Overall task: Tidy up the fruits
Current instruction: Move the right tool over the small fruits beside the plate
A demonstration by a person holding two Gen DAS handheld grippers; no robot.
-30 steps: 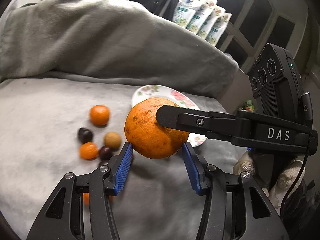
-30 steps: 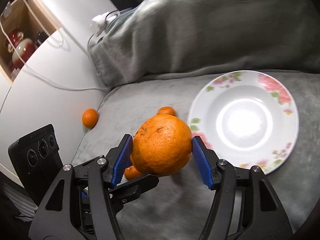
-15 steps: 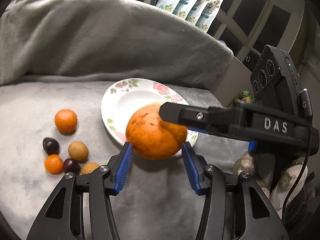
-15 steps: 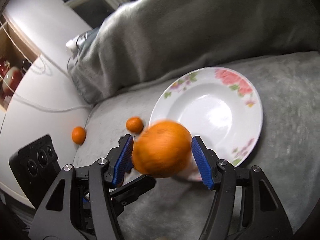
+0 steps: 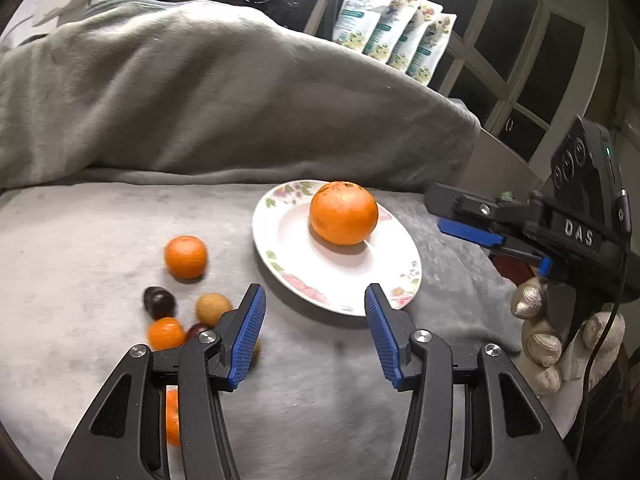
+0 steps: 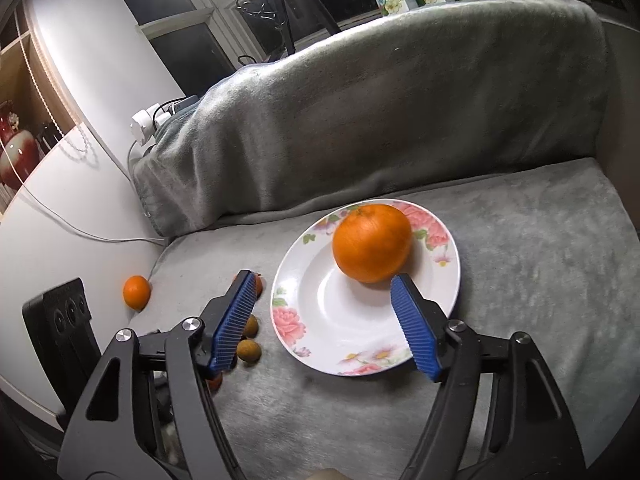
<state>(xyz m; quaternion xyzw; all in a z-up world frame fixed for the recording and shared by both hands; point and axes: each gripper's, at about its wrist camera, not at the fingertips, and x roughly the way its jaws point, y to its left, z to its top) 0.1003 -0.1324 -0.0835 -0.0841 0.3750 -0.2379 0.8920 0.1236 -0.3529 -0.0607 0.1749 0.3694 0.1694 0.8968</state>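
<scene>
1. The right gripper point(image 6: 320, 320) has just been opening its jaws. Nothing is between them now.
2. The left gripper point(image 5: 314, 332) is apart too, and empty.
3. The big orange point(image 6: 372, 242) sits on the flowered plate point(image 6: 316, 344), just past the right fingertips.
4. So that drop looks done.
5. Next, I think, comes the pile on the grey blanket point(image 5: 80, 240): the small tangerine point(image 5: 186, 257), the dark plum point(image 5: 159, 302), the brown longan point(image 5: 213, 309). They are tiny and round, so pinch gently.

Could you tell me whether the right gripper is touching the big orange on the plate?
Apart. The left wrist view shows the right gripper well clear of the orange.
</scene>
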